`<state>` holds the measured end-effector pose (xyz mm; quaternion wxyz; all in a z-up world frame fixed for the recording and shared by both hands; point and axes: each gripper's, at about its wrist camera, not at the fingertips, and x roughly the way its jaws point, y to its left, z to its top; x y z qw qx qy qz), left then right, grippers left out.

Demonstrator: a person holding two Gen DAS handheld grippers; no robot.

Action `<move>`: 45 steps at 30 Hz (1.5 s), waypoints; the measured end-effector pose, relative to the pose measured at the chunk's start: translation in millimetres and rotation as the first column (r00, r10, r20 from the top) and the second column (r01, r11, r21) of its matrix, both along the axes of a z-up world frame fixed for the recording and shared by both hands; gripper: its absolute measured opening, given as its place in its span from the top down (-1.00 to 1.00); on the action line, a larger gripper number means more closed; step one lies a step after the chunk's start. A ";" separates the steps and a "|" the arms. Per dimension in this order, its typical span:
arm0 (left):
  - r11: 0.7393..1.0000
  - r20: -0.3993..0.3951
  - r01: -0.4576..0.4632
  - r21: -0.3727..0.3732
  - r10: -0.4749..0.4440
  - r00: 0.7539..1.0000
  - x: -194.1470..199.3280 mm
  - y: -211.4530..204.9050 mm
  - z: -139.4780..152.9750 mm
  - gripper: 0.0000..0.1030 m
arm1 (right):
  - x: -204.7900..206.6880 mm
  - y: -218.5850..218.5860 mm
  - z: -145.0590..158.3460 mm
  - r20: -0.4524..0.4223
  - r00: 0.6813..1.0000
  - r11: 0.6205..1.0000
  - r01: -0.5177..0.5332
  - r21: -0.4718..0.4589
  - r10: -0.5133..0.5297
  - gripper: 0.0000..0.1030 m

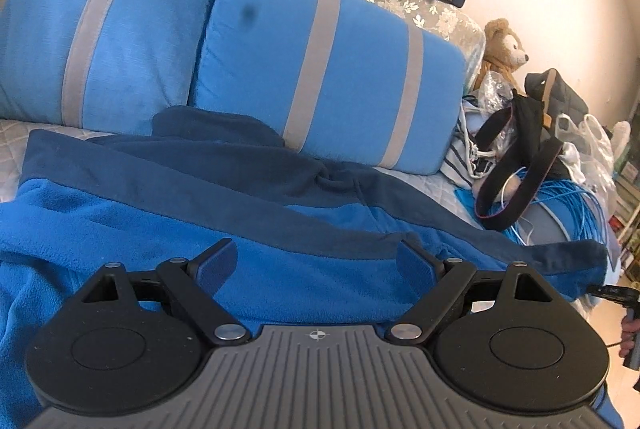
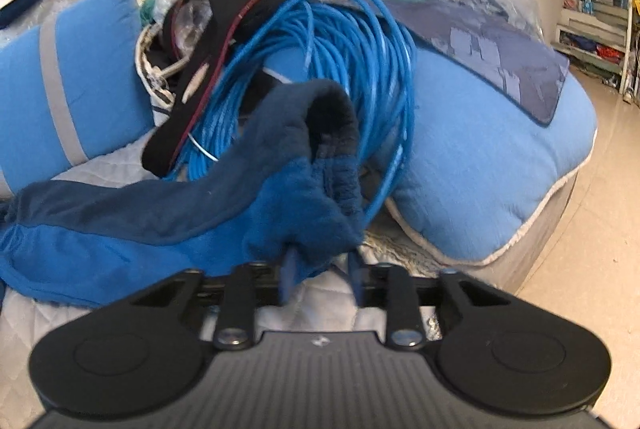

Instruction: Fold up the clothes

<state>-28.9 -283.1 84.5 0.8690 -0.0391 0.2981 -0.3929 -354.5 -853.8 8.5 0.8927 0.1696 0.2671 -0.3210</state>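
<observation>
Left wrist: left tongs [image 1: 316,261] spread wide, holding nothing, low over blue fleece garment [image 1: 168,213] spread before striped cushions [image 1: 320,69]. Right wrist: right tongs [image 2: 322,269] pinched on its bunched corner, beside cable coil [image 2: 340,41]. Likely soft, light, floppy; best gripped at hems.

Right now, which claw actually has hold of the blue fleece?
The right claw, shut on the fleece garment's bunched end. The left claw is open above it.
</observation>
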 end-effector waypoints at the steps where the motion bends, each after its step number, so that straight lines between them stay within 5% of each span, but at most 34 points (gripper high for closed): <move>1: 1.000 0.002 -0.002 -0.001 0.002 1.000 -0.1 0.1 0.1 -0.70 | 0.0 3.0 4.1 0.003 1.000 1.000 -0.004 -0.008 0.004 0.73; 18: 0.998 -0.006 -0.064 0.012 0.064 0.998 6.5 2.6 -0.1 -0.70 | 70.7 73.0 87.6 0.056 0.972 0.972 -0.223 -0.078 0.228 0.90; 32: 0.999 0.003 -0.040 0.022 0.040 0.999 4.5 1.7 0.5 -0.70 | 146.7 146.0 127.5 0.083 0.894 0.896 -0.430 -0.106 0.439 0.99; 38: 0.999 0.021 -0.015 0.034 0.015 1.000 0.3 -2.6 1.8 -0.70 | 168.1 173.2 124.1 0.011 0.858 0.851 -0.506 -0.142 0.513 0.97; 40: 0.999 0.020 -0.016 0.036 0.015 1.000 0.3 -3.5 1.7 -0.70 | 170.3 175.2 117.3 -0.023 0.852 0.842 -0.520 -0.141 0.522 0.69; 41: 0.999 0.019 -0.018 0.037 0.017 1.000 0.6 -3.5 1.5 -0.70 | 170.9 175.0 112.5 -0.048 0.849 0.838 -0.527 -0.146 0.526 0.32; 45: 0.999 0.010 -0.026 0.028 0.026 1.000 2.6 -0.9 1.3 -0.70 | 170.8 169.4 86.6 -0.171 0.829 0.810 -0.558 -0.182 0.532 -0.10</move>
